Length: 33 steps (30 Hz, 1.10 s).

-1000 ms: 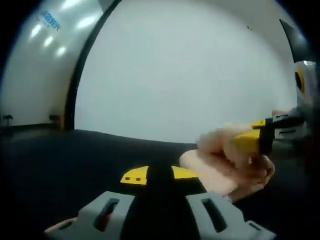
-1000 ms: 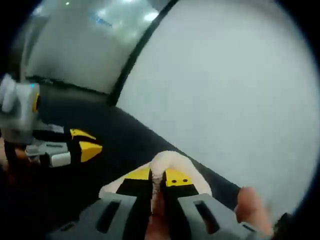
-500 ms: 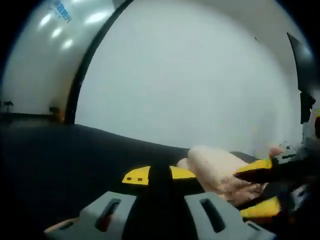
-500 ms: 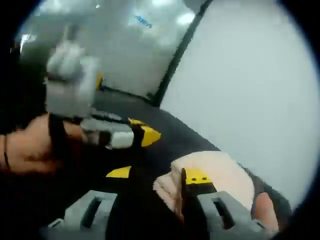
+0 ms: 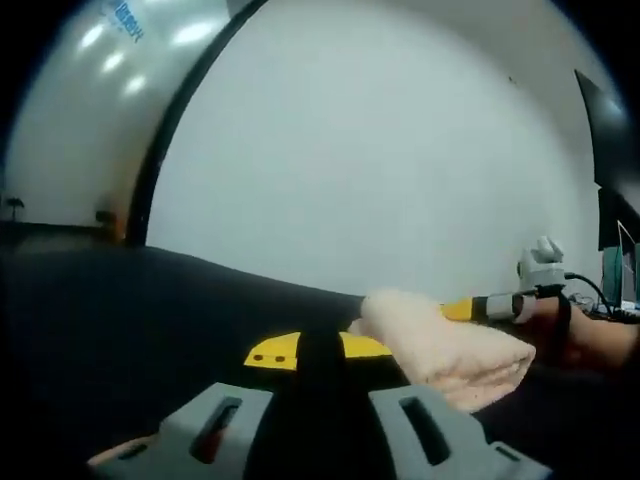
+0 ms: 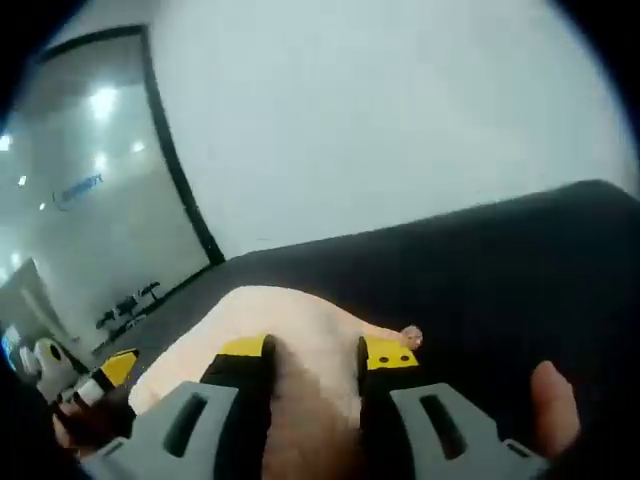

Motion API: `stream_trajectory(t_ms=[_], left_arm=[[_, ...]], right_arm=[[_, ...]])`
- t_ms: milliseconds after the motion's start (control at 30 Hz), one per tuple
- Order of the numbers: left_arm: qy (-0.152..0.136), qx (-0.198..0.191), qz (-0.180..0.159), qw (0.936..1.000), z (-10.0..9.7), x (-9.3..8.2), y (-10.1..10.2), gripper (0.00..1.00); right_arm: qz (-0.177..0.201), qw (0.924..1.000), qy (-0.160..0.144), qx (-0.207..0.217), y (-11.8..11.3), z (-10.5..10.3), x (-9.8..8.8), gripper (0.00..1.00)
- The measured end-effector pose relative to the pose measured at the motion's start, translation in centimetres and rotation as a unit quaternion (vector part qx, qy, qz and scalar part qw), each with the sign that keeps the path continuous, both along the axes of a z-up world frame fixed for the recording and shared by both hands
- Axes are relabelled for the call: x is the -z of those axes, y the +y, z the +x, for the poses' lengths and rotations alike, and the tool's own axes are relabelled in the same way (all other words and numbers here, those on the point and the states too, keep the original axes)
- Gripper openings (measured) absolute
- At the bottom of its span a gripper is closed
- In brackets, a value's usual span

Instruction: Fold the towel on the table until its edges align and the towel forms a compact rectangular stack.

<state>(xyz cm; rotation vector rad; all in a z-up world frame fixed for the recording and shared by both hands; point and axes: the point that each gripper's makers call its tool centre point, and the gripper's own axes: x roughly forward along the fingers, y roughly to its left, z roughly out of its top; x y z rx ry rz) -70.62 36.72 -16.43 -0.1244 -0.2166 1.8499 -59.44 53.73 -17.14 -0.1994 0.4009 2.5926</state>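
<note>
- Change noted: half a second earlier your right gripper (image 6: 315,352) had its jaws set on the towel (image 6: 290,330) close beside your left gripper (image 5: 318,350); at this moment its jaws stood parted with the towel lying between the yellow tips, no clamping apparent; you had released the cloth.
- In the left gripper view, the right gripper (image 5: 500,306) had drawn away to 3 o'clock, behind the far end of the towel (image 5: 445,345); a second earlier it had been blurred in motion directly over the cloth.
- In the right gripper view, the left gripper (image 6: 105,375) had dropped to 8 o'clock, near the towel's edge but apart from it; earlier it had sat higher and much larger in that view.
- Your left gripper's jaws met with no gap at 6 o'clock in its own view, clenched on nothing; the towel lay just beside the tips at 4 o'clock, not between them.
- Judgement: the fold appeared laid down and let go, so the task was probably near its end; you still needed to check edge alignment.
- Towel appearance: pale peach, fluffy, bunched into a thick rounded bundle on the dark table (image 5: 120,320); the near end looked rolled rather than squared; the edges could not be judged as aligned; one small tuft stuck up beside the right jaw tip in the right gripper view.
- Handling: the soft pile was likely to spring open if nudged.
</note>
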Motion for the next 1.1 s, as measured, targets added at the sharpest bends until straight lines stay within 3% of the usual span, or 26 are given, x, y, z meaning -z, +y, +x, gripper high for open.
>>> stream_trajectory(t_ms=[100,200,300,367,433,467,567,600,633,667,733,833,867,933,1000,1067,1100], left_arm=[[0.006,0.002,-0.008,0.9999,0.2,0.2,0.2,0.16],[0.007,0.002,-0.011,0.9999,0.1,0.3,0.2,0.16],[0.007,0.002,-0.01,0.9999,0.1,0.2,0.3,0.16],[0.01,0.003,-0.012,0.9999,0.2,0.2,0.4,0.16],[0.018,0.016,0.005,0.9997,0.8,-0.6,0.6,0.16],[0.021,0.027,0.013,0.9993,1.4,-1.1,0.8,0.16],[0.034,0.057,-0.023,0.9975,2.5,0.1,1.7,0.16],[0.031,0.08,-0.045,0.9953,3.5,0.9,2.1,0.14],[0.003,0.102,-0.06,0.993,4.5,1.5,2.4,0.12],[0.004,0.119,-0.059,0.9911,5.2,1.5,2.6,0.12],[0.044,0.145,-0.067,0.9861,6.4,1.6,3.0,0.12],[0.101,0.146,-0.114,0.9775,6.9,3.2,3.6,0.12],[0.099,0.148,-0.106,0.9782,7.3,3.0,3.6,0.12],[0.085,0.146,-0.095,0.9811,7.1,2.5,3.2,0.12],[0.069,0.137,-0.074,0.9853,6.5,1.5,3.2,0.12],[0.054,0.126,-0.048,0.9893,5.7,0.8,3.0,0.13],[0.043,0.125,-0.04,0.9904,5.4,0.7,2.9,0.13]], right_arm=[[0.056,0.9952,-0.079,-0.006,0.6,-1.0,2.3,0.32],[0.041,0.9973,-0.061,0.0,0.6,-0.1,1.5,0.33],[0.054,0.9982,-0.019,0.017,1.6,1.5,-1.6,0.28],[0.063,0.998,-0.001,0.0,1.0,1.8,-3.3,0.25],[0.097,0.9945,0.024,-0.032,-0.5,0.9,-5.8,0.25],[0.107,0.9913,0.035,-0.069,-2.3,-0.1,-6.5,0.25],[0.137,0.9793,0.009,-0.149,-7.8,-2.4,-5.2,0.33],[0.146,0.9766,-0.004,-0.158,-8.4,-3.0,-4.3,0.35],[0.134,0.9764,-0.027,-0.167,-8.7,-3.4,-2.2,0.34],[0.123,0.977,-0.041,-0.169,-8.8,-3.6,-0.8,0.34],[0.116,0.9773,-0.075,-0.161,-7.8,-3.4,2.0,0.34],[0.104,0.9794,-0.042,-0.167,-7.4,-3.1,2.3,0.33],[0.086,0.9829,-0.035,-0.159,-7.2,-3.0,2.3,0.33],[0.084,0.9829,-0.027,-0.161,-7.0,-2.5,1.4,0.34],[0.09,0.9876,0.028,-0.126,-6.1,-0.6,-1.8,0.33],[0.043,0.9895,0.089,-0.105,-5.6,1.9,-4.4,0.32],[0.041,0.991,0.082,-0.097,-5.2,3.3,-4.7,0.3]])
